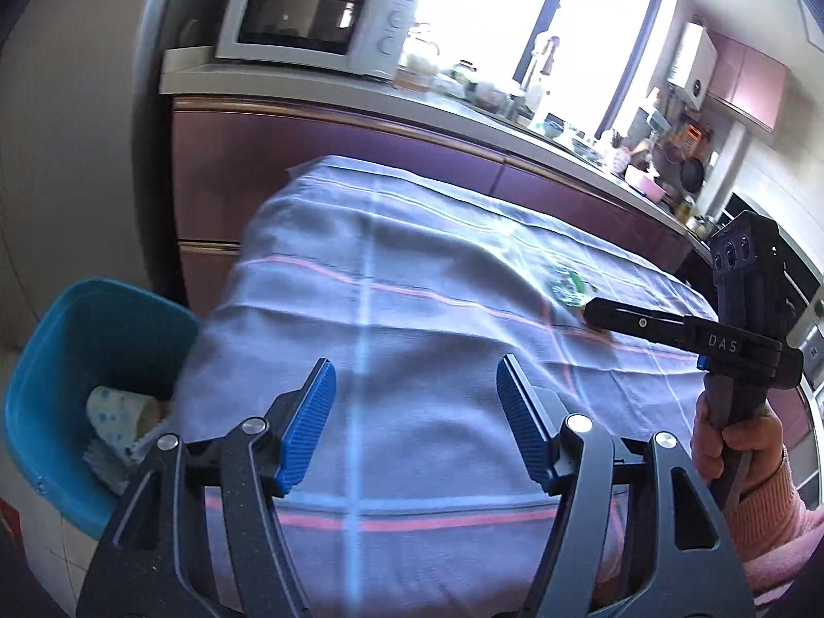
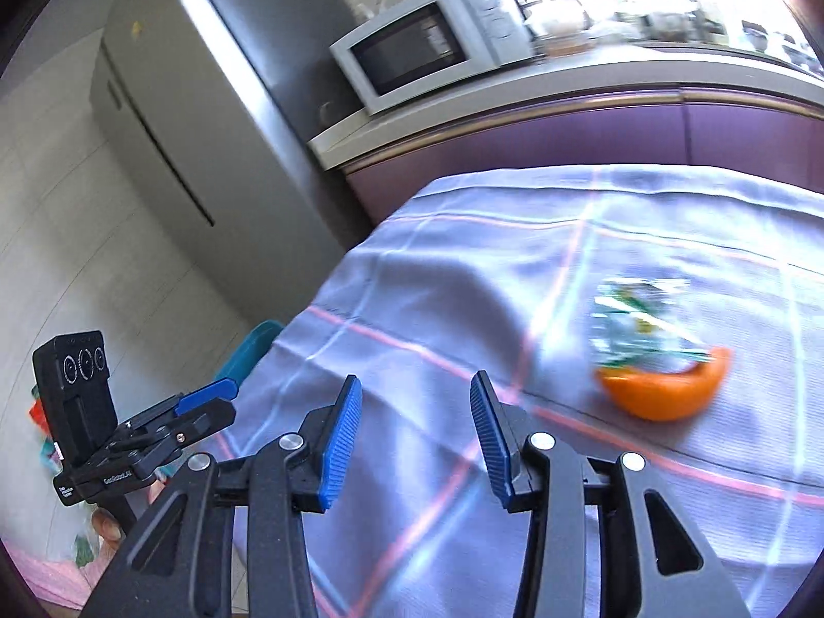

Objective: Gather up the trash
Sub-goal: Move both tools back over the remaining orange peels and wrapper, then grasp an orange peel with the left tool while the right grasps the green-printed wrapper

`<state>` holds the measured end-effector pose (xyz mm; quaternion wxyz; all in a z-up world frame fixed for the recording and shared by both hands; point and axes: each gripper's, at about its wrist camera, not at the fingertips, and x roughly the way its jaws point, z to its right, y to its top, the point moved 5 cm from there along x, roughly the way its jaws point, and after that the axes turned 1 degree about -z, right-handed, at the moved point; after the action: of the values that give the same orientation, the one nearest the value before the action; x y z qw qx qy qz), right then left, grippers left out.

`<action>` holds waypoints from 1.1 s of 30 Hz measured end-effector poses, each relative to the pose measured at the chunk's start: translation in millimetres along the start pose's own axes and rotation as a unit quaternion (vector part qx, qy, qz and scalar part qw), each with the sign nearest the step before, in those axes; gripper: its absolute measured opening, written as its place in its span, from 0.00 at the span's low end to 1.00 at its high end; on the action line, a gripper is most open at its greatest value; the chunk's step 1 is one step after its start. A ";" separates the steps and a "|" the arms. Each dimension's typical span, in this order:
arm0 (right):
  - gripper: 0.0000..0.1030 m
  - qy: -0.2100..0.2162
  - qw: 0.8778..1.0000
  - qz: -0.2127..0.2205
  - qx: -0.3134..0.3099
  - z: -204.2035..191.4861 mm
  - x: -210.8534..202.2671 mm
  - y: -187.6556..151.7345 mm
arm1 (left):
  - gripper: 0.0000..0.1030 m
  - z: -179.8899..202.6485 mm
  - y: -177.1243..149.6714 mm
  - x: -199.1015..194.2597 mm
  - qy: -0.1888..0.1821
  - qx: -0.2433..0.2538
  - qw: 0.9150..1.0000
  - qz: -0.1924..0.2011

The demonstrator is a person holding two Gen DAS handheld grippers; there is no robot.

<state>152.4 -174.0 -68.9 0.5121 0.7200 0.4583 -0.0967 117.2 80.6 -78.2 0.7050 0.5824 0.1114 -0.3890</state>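
A clear crinkled wrapper with green print lies on the checked tablecloth beside an orange peel. The wrapper also shows in the left wrist view. My right gripper is open and empty, above the cloth to the left of both; in the left wrist view its closed-looking side profile sits next to the wrapper. My left gripper is open and empty over the near part of the table. A blue bin holding crumpled paper stands at the table's left end.
The table wears a lilac cloth with pink and white lines. Behind it runs a purple cabinet with a white microwave and cluttered counter. A grey fridge stands left.
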 end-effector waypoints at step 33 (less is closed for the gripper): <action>0.32 -0.007 0.999 -0.007 0.038 74.7 -20.6 -8.6 | 0.62 99.4 -1.7 82.2 -0.057 0.062 0.994 -0.075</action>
<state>159.1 -246.8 -96.0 0.4868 0.7350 0.4559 -0.1226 141.9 -44.1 -100.1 0.6419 0.5918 0.0901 -0.4791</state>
